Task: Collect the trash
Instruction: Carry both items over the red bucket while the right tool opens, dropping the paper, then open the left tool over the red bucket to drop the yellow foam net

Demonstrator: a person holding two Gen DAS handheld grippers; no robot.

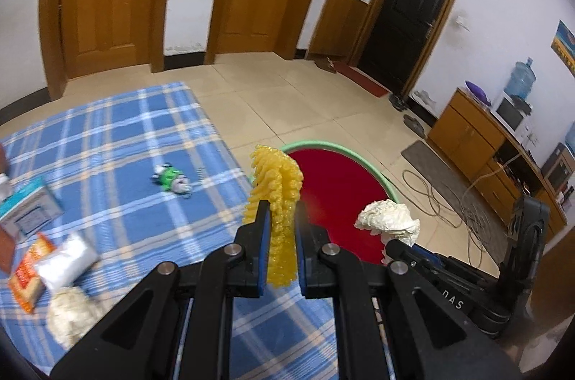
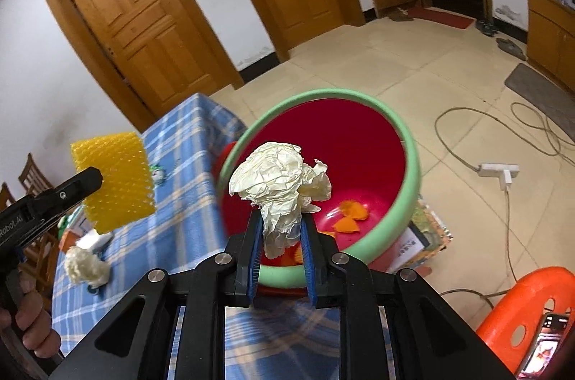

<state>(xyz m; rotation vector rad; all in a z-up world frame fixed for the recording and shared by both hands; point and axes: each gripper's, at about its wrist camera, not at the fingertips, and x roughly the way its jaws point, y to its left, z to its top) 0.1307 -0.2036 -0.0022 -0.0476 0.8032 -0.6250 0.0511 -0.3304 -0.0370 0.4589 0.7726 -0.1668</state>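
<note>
My left gripper (image 1: 282, 205) is shut on a yellow ridged foam-net piece (image 1: 276, 179), which stands up between the pads near the table's edge. In the right wrist view the same left gripper (image 2: 91, 179) holds the yellow piece (image 2: 115, 179) at the left. My right gripper (image 2: 280, 216) is shut on a crumpled white paper ball (image 2: 280, 179), held just over the near rim of a red basin with a green rim (image 2: 409, 164). Orange peel scraps (image 2: 350, 218) lie in the basin. The right gripper (image 1: 390, 241) and its paper ball (image 1: 388, 218) also show at the lower right of the left wrist view, beside the basin (image 1: 381, 175).
The blue plaid tablecloth (image 1: 107, 135) carries a green wrapper (image 1: 172, 179), a tissue box (image 1: 28, 207), an orange snack packet (image 1: 30, 272), a white packet (image 1: 66, 261) and another crumpled paper (image 1: 72, 311). An orange stool (image 2: 532, 293), a power strip (image 2: 499, 171) and cables lie on the floor.
</note>
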